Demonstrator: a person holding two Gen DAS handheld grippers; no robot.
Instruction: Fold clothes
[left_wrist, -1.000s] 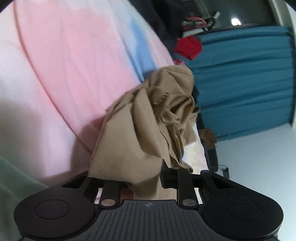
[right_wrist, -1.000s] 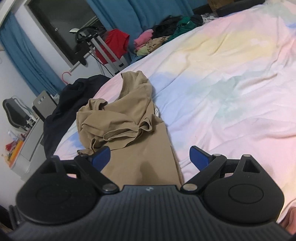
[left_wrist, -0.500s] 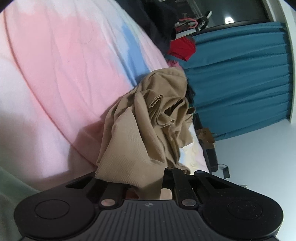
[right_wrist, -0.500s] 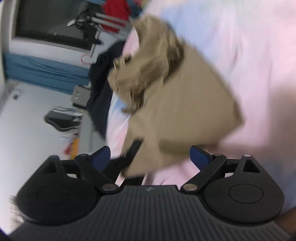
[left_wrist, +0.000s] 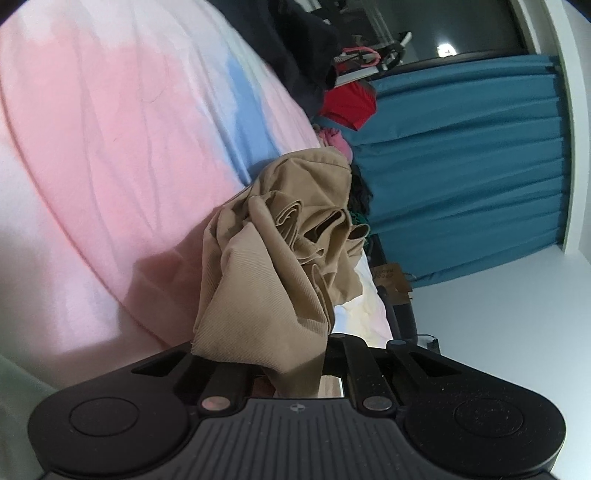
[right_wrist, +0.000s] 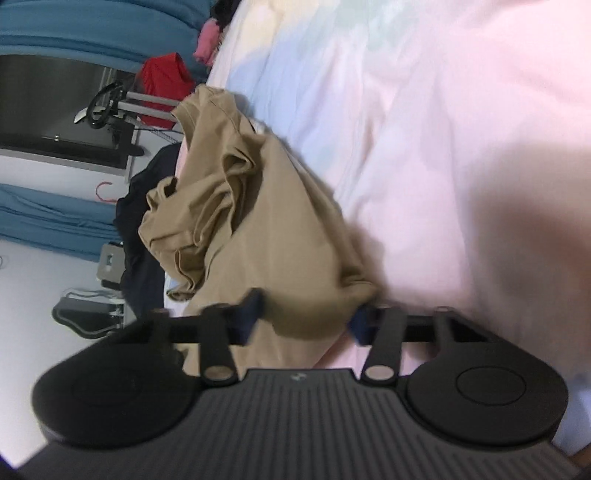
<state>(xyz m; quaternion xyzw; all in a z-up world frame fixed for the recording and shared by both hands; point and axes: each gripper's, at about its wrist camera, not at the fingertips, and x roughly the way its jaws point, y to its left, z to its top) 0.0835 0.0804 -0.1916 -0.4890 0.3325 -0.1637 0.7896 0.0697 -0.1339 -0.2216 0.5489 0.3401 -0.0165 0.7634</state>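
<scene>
The tan garment (left_wrist: 280, 266) lies bunched on the pastel bedsheet (left_wrist: 110, 166). The left gripper (left_wrist: 295, 365) is clamped on its hem; the right gripper (right_wrist: 306, 317) has fingers apart around an edge, which could slip free.

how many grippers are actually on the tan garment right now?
2. The left gripper is shut on the tan garment at its near edge; the right gripper straddles a bunched corner, fingers apart, blurred.

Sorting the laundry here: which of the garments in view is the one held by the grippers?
The tan garment, bunched on the bed. The left gripper is clamped on its corner. The red one and the dark one lie untouched at the bed's edge.
</scene>
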